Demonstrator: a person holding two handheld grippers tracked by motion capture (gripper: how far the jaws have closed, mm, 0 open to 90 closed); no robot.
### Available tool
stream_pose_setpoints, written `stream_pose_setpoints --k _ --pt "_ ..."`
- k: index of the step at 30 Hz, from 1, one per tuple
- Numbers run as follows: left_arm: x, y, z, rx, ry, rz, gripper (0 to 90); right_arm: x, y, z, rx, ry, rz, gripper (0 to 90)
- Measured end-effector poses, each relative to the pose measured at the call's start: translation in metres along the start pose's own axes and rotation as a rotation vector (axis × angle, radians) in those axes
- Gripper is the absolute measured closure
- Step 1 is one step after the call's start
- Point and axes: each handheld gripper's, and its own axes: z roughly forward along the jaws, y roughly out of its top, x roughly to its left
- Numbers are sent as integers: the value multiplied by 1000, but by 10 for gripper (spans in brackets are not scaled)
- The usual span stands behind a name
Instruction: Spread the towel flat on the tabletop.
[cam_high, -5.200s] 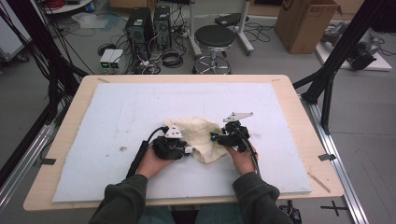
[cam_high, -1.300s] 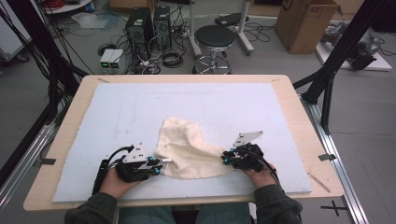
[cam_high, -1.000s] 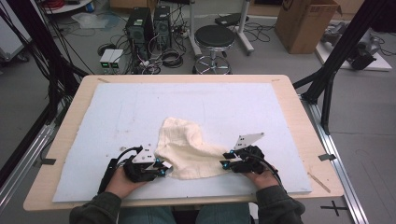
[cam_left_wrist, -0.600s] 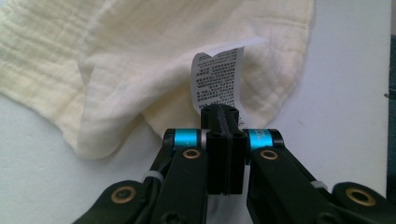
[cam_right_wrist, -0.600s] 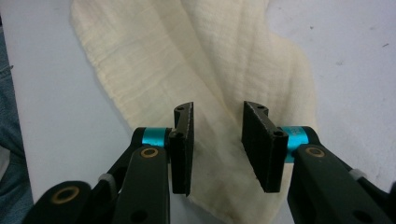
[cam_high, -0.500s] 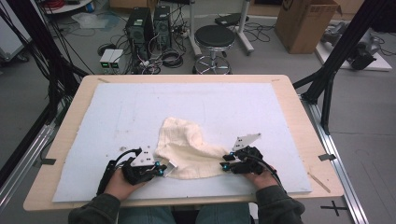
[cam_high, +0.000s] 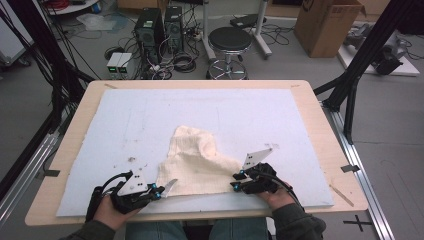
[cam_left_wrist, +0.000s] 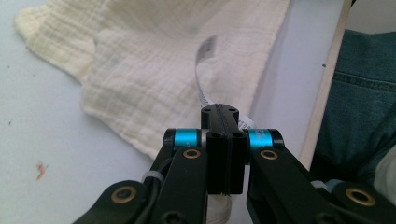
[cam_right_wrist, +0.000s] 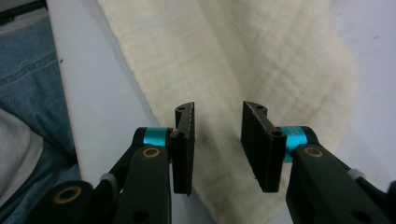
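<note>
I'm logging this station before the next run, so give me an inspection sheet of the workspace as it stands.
Surface: pale blue mat on a wooden table, a few small specks near the left.
Job's things: cream cloth rumpled, near the front edge; its grey label shows.
Clutter: nothing seen on the mat.
Grippers: left gripper shut on the label at the cloth's corner; right gripper open, jaws astride the cloth's edge.
Cables: black cable loops from the left gripper.
Surroundings: stool, computer towers, cardboard box, floor wiring.
</note>
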Motion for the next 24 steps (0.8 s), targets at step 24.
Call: stream_pose_setpoints --k 24 --pt "43 24 13 -106 -31 -134 627 7 3 -15 -86 68 -17 683"
